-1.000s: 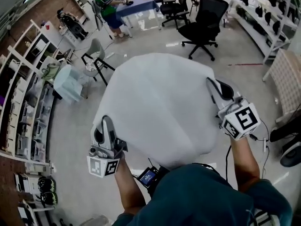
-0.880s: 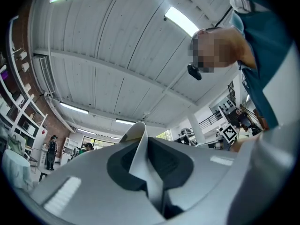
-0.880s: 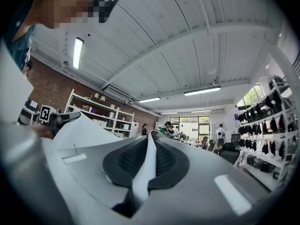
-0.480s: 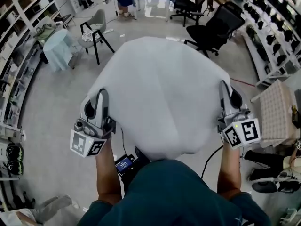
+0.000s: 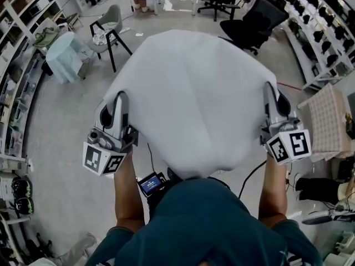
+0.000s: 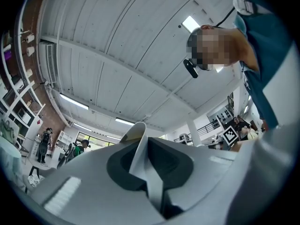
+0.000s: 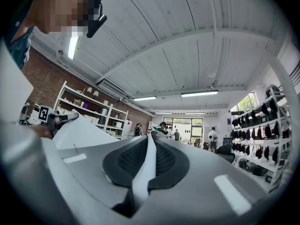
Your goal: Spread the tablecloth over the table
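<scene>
Straight ahead at 12 o'clock, the cloth [image 5: 188,93] hangs in the air above the grey floor [image 5: 66,148]. It is a plain white, matte sheet that swells into a smooth dome with a soft crease down its middle. Its near edge curves down toward the person's teal shirt [image 5: 211,226].

At 9 o'clock the left hand-held gripper [image 5: 118,101] is closed on the cloth's left edge. Its own view shows a thin fold of white fabric pinched between dark, scooped pads [image 6: 122,165]. At 3 o'clock the right hand-held gripper [image 5: 270,93] is clamped the same way on the right edge, with a strip of fabric squeezed between mesh-textured pads [image 7: 131,161]. Both have pale grey bodies.

White shelves [image 5: 19,21] at 10 o'clock hold boxes and small goods too small to tell apart. A rack [image 5: 327,32] at 2 o'clock carries rows of dark things. Black office chairs [image 5: 252,21] stand at 1 o'clock and a grey chair [image 5: 110,21] at 11. Beside the grey chair is a small tabletop [image 5: 61,54] draped in pale blue. A checked fabric [image 5: 327,121] lies just beyond the right hand-held gripper.
</scene>
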`<state>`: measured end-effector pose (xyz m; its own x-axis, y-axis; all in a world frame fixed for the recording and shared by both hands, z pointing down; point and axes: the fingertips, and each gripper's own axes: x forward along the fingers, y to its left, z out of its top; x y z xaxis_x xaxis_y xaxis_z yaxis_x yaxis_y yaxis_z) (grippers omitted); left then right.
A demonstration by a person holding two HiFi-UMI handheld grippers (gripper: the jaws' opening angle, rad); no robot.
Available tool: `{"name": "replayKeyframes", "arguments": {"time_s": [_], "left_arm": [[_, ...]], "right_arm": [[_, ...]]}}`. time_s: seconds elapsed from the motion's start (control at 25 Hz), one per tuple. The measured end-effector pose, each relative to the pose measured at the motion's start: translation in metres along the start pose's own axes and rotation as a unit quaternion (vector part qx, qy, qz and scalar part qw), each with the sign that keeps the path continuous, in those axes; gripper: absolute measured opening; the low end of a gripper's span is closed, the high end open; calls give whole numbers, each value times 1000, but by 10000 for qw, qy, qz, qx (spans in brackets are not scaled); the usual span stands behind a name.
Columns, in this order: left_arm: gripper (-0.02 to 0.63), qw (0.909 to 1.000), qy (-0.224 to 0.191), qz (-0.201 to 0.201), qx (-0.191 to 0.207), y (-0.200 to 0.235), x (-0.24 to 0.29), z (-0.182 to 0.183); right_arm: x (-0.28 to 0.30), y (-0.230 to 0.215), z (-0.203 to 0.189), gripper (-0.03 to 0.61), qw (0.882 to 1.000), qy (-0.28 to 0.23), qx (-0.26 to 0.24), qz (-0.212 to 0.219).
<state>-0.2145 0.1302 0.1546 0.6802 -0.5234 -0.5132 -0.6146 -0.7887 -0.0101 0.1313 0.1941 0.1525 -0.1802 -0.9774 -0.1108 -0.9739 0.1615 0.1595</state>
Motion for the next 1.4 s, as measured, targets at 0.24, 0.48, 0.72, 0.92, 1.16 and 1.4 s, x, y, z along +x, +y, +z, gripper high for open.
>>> {"name": "replayKeyframes", "arguments": {"time_s": [0.24,0.48,0.72,0.92,1.16,1.4], "left_arm": [[3,9999,37,-62,-108,21,9,-9],[3,9998,123,40,-138,28,17,-29],[5,9993,281,237,-19,33,40,-47],[5,9984,313,468,85,42,60,-58],[5,9962,356,741,301,33,93,-73],[5,9928,414,1001,521,32,109,-85]], "right_arm": [[17,6,-3,14,10000,37,1,-66],[32,-8,-19,14,10000,85,37,-22],[59,-38,-30,14,9998,63,147,139],[89,-60,-38,14,9991,24,229,361],[119,-102,-47,14,9971,-105,332,675],[148,-125,-59,14,9942,-215,420,965]]}}
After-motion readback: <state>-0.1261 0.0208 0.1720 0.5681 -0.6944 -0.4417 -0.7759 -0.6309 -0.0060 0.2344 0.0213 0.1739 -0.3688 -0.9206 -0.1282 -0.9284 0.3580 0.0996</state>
